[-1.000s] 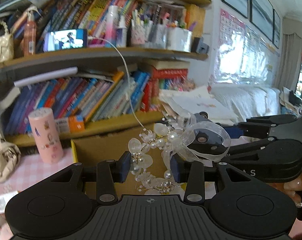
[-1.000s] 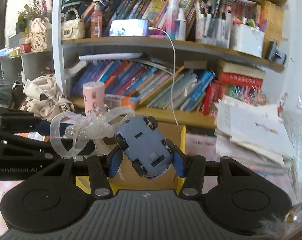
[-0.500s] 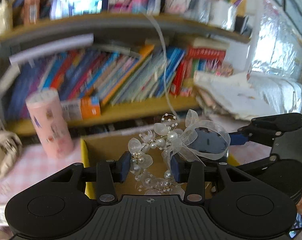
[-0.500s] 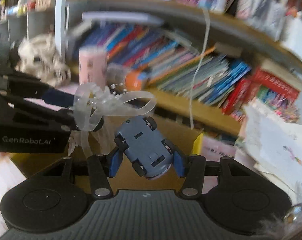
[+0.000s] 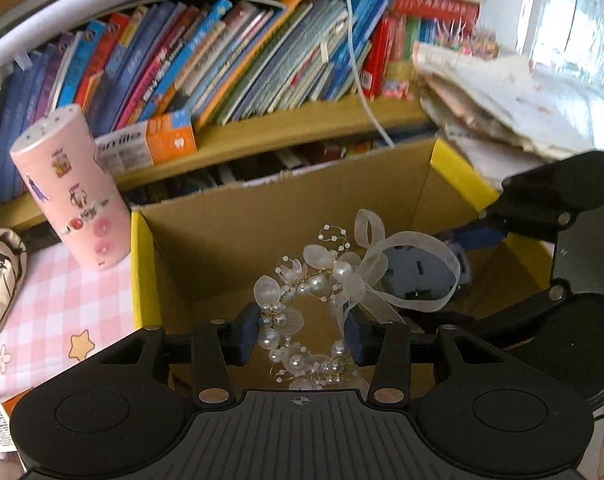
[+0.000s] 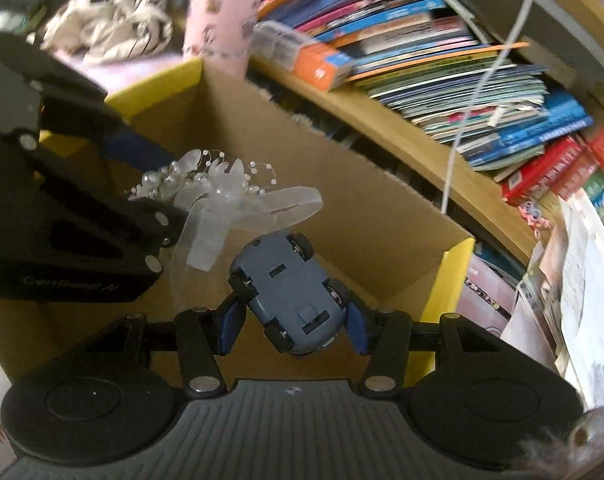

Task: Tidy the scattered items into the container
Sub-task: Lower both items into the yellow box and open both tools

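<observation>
An open cardboard box [image 5: 222, 240] with yellow-edged flaps stands in front of the bookshelf. My left gripper [image 5: 300, 332] hangs over the inside of the box. A pearl bracelet [image 5: 302, 292] with a sheer white ribbon bow sits between its blue pads; the jaws are opening, and the bracelet still touches both pads. My right gripper [image 6: 288, 328] is shut on a blue toy car [image 6: 290, 300], held underside up above the box [image 6: 341, 200]. In the right wrist view the left gripper [image 6: 162, 188] and the bracelet [image 6: 206, 184] are just left of the car, almost touching it.
A pink sticker-covered cylinder [image 5: 74, 188] stands left of the box on a pink checked cloth [image 5: 62, 312]. Behind the box runs a wooden shelf of leaning books [image 5: 242, 60]. A white cable [image 5: 357, 60] hangs down to the box's back wall. Loose papers [image 5: 501, 92] pile at the right.
Both grippers have sunk and tipped down toward the box, so its inside now fills the view. The right gripper has rolled. Bracelet and car are still between the pads.
</observation>
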`<state>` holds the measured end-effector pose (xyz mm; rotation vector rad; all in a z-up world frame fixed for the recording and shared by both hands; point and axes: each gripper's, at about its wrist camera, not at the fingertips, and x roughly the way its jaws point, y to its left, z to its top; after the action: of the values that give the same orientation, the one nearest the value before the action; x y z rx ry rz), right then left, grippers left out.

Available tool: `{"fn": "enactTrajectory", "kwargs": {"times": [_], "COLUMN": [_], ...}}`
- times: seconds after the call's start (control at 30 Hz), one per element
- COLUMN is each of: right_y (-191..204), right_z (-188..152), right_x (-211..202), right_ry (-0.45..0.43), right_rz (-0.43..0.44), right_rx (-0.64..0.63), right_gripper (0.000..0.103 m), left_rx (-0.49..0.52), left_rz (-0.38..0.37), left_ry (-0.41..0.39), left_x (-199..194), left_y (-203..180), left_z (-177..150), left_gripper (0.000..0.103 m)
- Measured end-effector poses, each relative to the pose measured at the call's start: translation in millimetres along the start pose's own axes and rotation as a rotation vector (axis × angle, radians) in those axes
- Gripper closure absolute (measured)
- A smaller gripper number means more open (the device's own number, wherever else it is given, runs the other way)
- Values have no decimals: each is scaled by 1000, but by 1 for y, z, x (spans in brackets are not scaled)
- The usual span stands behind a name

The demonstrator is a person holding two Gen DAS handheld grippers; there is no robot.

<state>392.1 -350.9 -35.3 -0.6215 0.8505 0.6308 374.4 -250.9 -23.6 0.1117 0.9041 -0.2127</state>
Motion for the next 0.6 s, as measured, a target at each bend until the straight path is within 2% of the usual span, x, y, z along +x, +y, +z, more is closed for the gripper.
{"fn": "enactTrajectory", "kwargs": {"times": [0.47,0.6], "right_y": [2,3], "right_z": [2,3], "right_x": [12,12], "right_ry": [38,31], "right_rz": [6,-9], "right_rx": [-49,-50], "right_gripper": [52,47], "left_rx": [43,61], "left_rz": [14,26], "left_ry": [57,63], "left_x": [8,9], "left_y": [-7,-10], "left_z": [0,-1], "left_gripper": [51,50]}}
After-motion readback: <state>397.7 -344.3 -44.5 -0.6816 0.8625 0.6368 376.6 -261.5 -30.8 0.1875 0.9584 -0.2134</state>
